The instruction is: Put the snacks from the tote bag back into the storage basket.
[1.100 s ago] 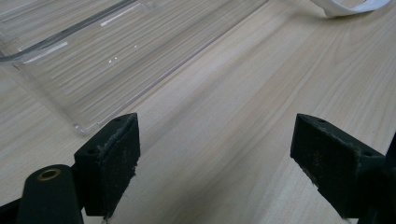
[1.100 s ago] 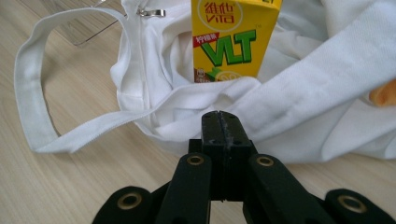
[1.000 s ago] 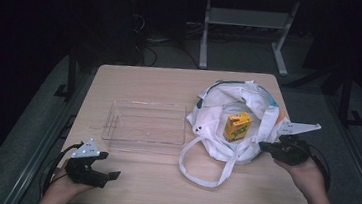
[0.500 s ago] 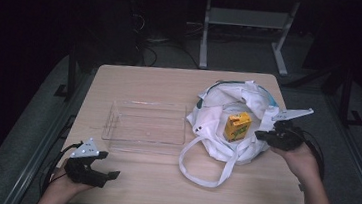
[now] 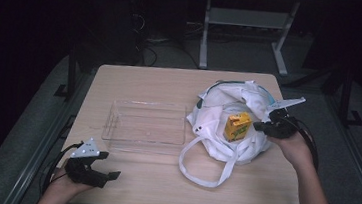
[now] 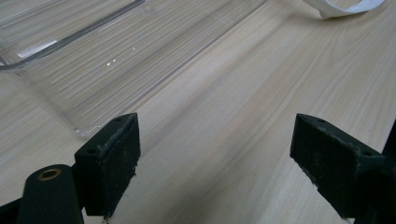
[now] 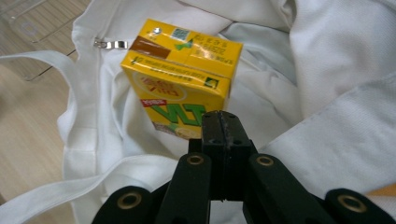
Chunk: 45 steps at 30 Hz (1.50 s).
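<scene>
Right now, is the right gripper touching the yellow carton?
Cannot tell. In the right gripper view the shut jaws of the right gripper overlap the carton edge, hiding any gap. In the high view they look close, too small to judge.

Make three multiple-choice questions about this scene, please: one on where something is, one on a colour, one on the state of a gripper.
1. Where does the drink carton sit?
A. in the clear tray
B. on the white bag
C. on the floor

2. What is the main colour of the carton?
A. yellow
B. blue
C. red

3. How do the jaws of the right hand-held gripper stand?
A. wide apart
B. shut around the carton
C. shut together, holding nothing

Answers: 1 B, white cloth of the white bag lies all around it, and the clear tray holds nothing. 2 A, its faces are yellow in both views. 3 C, the right gripper view shows the jaws pressed together just short of the carton.
</scene>
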### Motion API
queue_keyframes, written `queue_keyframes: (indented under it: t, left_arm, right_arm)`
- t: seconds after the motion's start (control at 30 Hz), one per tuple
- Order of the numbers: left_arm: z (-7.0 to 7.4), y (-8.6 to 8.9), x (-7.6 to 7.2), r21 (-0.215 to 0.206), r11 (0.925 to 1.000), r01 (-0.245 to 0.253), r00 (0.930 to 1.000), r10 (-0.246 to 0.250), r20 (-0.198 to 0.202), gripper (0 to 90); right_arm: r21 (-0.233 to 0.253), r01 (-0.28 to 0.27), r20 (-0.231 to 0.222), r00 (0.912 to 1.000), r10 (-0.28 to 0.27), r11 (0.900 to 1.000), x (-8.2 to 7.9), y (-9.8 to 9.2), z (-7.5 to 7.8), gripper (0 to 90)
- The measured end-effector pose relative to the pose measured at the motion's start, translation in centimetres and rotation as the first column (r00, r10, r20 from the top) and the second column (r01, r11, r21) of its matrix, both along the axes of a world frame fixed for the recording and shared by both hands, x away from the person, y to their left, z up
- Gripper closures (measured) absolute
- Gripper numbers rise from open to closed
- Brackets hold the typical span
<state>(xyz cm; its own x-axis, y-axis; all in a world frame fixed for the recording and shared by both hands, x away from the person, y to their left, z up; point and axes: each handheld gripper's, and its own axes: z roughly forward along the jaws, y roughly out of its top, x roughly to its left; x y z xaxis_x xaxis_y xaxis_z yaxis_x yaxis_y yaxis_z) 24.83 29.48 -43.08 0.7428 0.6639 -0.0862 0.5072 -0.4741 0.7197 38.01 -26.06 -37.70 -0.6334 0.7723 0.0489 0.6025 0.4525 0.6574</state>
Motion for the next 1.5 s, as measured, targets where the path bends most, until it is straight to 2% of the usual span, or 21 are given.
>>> queue_keyframes:
  t: [0.1, 0.33, 0.4, 0.53, 0.67, 1.03, 1.5]
  left_arm:
    - [0.0, 0.0, 0.0, 0.003, 1.0, 0.002, 1.0, -0.002, 0.0, 15.6]
    - [0.0, 0.1, 0.0, 0.008, 0.9999, 0.008, 1.0, -0.008, -0.003, 15.6]
    - [-0.1, 0.0, 0.0, 0.0, 1.0, 0.004, 1.0, -0.004, -0.002, 15.6]
    - [0.0, 0.1, 0.1, 0.007, 0.9999, 0.01, 0.9999, -0.01, -0.003, 15.6]
    - [-0.1, 0.0, 0.0, -0.018, 0.9998, 0.006, 0.9999, -0.007, -0.01, 15.6]
    - [-0.1, 0.0, 0.0, -0.021, 0.9997, 0.01, 0.9998, -0.01, -0.014, 15.6]
    - [-0.1, -0.1, 0.1, -0.022, 0.9997, 0.014, 0.9997, -0.015, -0.018, 15.6]
  right_arm:
    - [-0.007, 0.002, -0.002, 1.0, -0.002, 1.0, 0.9, -0.1, -0.3, 89.5]
    - [-0.009, -0.01, 0.001, 0.9999, 0.01, 1.0, 1.9, 0.1, -0.3, 89.6]
    - [-0.024, -0.018, -0.008, 0.9998, 0.018, 1.0, 2.2, 0.3, -0.5, 89.6]
    - [-0.024, -0.023, -0.014, 0.9997, 0.022, 0.999, 2.2, 0.3, -0.5, 89.6]
    - [-0.025, -0.031, -0.017, 0.9994, 0.031, 0.999, 2.2, 0.2, -0.5, 89.8]
    - [-0.031, -0.069, -0.045, 0.9967, 0.067, 0.997, 1.8, 0.7, -0.4, 89.8]
    - [-0.029, -0.087, -0.049, 0.9952, 0.085, 0.996, 1.2, 0.8, -0.5, 89.8]
